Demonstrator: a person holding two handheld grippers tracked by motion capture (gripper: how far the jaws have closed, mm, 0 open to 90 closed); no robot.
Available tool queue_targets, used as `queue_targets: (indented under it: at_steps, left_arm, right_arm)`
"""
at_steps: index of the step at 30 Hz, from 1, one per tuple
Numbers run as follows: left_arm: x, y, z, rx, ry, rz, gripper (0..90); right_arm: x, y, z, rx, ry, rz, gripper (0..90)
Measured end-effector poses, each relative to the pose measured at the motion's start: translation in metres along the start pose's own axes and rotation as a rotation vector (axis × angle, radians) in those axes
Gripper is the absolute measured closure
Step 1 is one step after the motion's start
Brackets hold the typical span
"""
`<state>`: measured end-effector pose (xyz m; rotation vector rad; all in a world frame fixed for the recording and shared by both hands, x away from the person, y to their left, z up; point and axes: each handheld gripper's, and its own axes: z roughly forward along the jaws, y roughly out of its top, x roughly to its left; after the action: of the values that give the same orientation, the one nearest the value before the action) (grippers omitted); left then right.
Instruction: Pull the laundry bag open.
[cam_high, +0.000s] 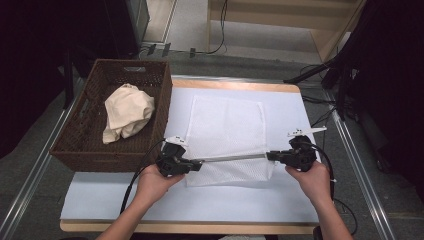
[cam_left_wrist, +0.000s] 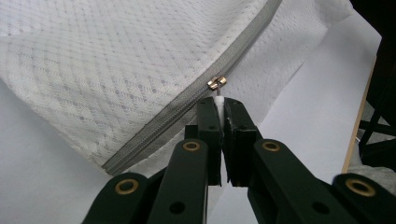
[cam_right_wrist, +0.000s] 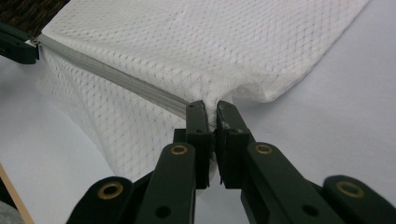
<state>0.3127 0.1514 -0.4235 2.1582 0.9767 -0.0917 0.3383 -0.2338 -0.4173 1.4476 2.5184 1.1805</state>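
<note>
Here both grippers pinch the mesh bag (cam_high: 225, 135), seemingly taut.

Left gripper (cam_left_wrist: 219, 106): jaws closed together on a thin white tab hanging from the metal zipper pull (cam_left_wrist: 216, 82). White mesh bag (cam_left_wrist: 116, 60) lies on the white sheet (cam_left_wrist: 317, 88) covering the desk; its grey zipper (cam_left_wrist: 187, 100) runs diagonally, closed below the pull. Desk's wooden edge (cam_left_wrist: 359, 121) at right.
</note>
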Motion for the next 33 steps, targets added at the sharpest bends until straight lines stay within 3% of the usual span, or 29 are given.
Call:
queue_targets:
  at_steps: [15, 17, 23, 33]
  left_arm:
    - [-0.001, -0.004, -0.002, -0.004, 0.014, -0.001, 87.4]
    - [0.0, -0.005, -0.003, -0.003, 0.016, -0.008, 87.4]
    - [-0.001, -0.005, -0.006, -0.015, 0.017, -0.011, 87.4]
    - [-0.001, -0.008, -0.013, -0.023, 0.024, -0.015, 87.4]
  right_arm:
    - [0.0, 0.002, 0.002, 0.002, 0.013, -0.004, 85.6]
    - [-0.001, 0.001, 0.001, 0.008, -0.002, -0.009, 85.5]
    - [-0.009, -0.003, -0.003, 0.005, 0.002, 0.02, 85.5]
    - [-0.009, -0.002, -0.001, 0.009, 0.002, 0.013, 85.5]
